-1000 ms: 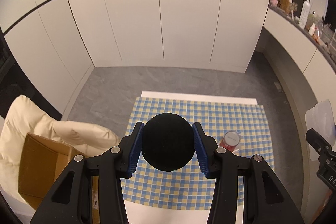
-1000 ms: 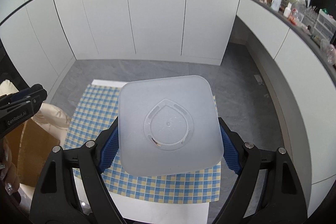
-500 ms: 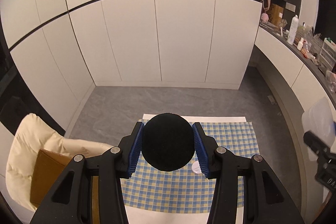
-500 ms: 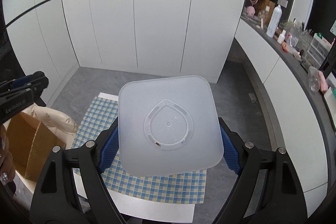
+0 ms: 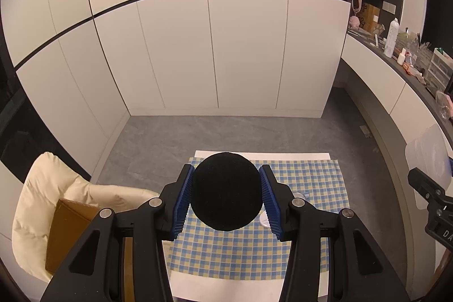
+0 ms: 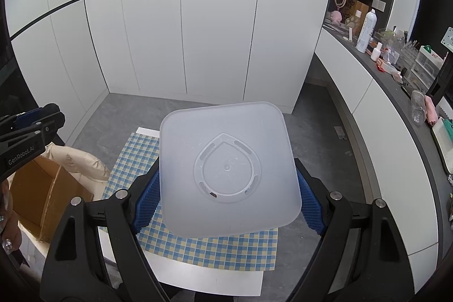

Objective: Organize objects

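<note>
My left gripper (image 5: 226, 194) is shut on a round black object (image 5: 226, 190) held high above the table; its blue pads (image 5: 183, 197) press both sides. My right gripper (image 6: 226, 197) is shut on a translucent white square container (image 6: 229, 174), whose underside with a teardrop-shaped ridge faces the camera. That container (image 5: 430, 157) and the right gripper's body also show at the right edge of the left wrist view. The left gripper's tip (image 6: 39, 123) shows at the left edge of the right wrist view. Below lies a blue-and-yellow checked cloth (image 5: 311, 183) on a white table (image 5: 226, 287).
Small round white items (image 5: 264, 218) lie on the cloth, partly hidden behind the left gripper. A cream cushioned chair (image 5: 42, 188) holding a brown cardboard box (image 5: 68, 225) stands left of the table. White cabinet doors (image 5: 226, 47) stand beyond; a cluttered dark counter (image 6: 396, 67) runs along the right.
Both grippers have risen with their loads, so table and cloth look smaller and lower. A small red-and-white jar seen on the cloth a second ago is out of sight.
</note>
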`<state>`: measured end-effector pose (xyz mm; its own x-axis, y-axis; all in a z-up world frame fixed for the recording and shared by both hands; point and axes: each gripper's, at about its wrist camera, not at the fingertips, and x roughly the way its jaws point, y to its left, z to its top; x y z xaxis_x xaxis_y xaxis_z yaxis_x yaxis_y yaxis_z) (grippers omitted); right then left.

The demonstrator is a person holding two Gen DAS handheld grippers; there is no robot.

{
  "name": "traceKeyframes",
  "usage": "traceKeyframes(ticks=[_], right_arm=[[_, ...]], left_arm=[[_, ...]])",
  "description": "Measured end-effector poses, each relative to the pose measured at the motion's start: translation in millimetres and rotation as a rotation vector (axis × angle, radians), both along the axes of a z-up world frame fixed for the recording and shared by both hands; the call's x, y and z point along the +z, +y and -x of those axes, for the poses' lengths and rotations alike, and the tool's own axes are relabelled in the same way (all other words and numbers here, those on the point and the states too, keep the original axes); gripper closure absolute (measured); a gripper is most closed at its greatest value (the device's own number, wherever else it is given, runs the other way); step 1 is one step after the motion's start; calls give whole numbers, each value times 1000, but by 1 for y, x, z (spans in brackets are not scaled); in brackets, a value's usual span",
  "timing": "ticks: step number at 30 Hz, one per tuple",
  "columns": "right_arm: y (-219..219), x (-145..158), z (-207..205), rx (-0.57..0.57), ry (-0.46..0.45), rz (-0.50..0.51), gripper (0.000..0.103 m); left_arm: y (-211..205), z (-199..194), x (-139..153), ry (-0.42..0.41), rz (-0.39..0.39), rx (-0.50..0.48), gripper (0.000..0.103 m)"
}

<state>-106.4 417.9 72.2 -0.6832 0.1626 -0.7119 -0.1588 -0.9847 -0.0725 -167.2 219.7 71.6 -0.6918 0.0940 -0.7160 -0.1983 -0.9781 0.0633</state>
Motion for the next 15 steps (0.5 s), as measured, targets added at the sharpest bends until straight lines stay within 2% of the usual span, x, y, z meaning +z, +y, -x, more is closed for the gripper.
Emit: traceKeyframes(ticks=[7,15], right_arm=[[2,1,-5,-7,2,7,18],[-3,-6,-19,-4,-6,19,18]], left_arm=[[0,-6,-2,-16,-3,-10,56],[-5,-36,0,9,-4,-27,56]])
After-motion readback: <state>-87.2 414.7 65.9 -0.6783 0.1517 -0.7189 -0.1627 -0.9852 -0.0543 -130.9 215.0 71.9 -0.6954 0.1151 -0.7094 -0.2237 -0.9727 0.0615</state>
